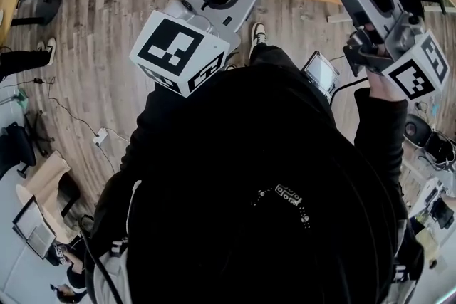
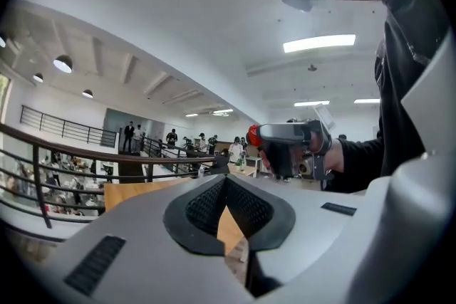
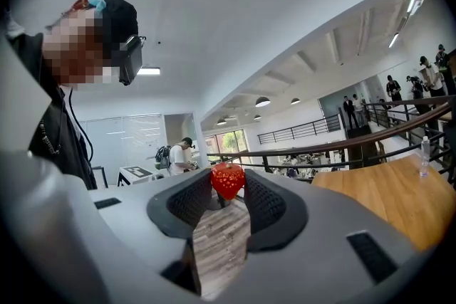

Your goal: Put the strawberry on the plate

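Showing glossy red strawberry (image 3: 227, 179), plump, pinched between right gripper (image 3: 227, 184) tips.

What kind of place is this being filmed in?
Probably a large open-plan office or lab with an upper gallery: a long railing runs across it, people stand about in groups, and light panels glow overhead.

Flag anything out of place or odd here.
Nothing spilled or damaged. One oddity: the strawberry is pinched only at the very tips of the right gripper's jaws, a shallow hold that might slip.
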`<state>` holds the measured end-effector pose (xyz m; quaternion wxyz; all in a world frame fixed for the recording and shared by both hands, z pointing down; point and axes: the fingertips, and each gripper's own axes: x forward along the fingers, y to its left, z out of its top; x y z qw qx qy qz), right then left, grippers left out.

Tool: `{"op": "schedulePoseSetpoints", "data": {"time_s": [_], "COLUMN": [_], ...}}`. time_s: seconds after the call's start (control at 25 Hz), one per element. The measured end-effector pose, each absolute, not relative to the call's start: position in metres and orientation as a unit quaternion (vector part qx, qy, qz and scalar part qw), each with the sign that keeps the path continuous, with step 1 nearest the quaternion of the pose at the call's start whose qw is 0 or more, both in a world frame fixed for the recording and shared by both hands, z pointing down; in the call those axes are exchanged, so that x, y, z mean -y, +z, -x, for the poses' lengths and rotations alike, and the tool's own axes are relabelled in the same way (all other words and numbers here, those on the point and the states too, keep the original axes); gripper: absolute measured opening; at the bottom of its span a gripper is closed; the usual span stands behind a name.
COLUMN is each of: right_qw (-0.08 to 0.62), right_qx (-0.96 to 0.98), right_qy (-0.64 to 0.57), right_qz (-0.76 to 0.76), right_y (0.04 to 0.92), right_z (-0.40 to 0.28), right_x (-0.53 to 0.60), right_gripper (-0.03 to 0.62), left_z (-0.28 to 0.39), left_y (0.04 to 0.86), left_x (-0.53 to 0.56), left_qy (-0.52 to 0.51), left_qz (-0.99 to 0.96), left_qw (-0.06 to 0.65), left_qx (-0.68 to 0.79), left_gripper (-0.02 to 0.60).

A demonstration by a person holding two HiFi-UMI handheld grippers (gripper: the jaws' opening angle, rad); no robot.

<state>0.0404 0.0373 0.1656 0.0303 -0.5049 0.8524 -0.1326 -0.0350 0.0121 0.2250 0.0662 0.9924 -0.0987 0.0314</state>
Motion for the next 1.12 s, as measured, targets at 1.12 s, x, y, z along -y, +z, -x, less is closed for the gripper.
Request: {"op": "schedulePoseSetpoints", "data": {"time_s": [1.12], "right_qw": [0.087], "right_qx": [-0.839], "right_qy": [-0.175], "right_qz": [0.507], "right_y": [0.215], "right_z": [-0.213], "right_x": [0.048], "right_gripper": [0.153], "left_z": [-0.133], "left_y": [0.251], "left_x": [0.062], "left_qy": [0.112], "left_qz": [-0.991], "left_qw": [0.016], "left_qx": [0.077], "left_gripper": [0.005]}}
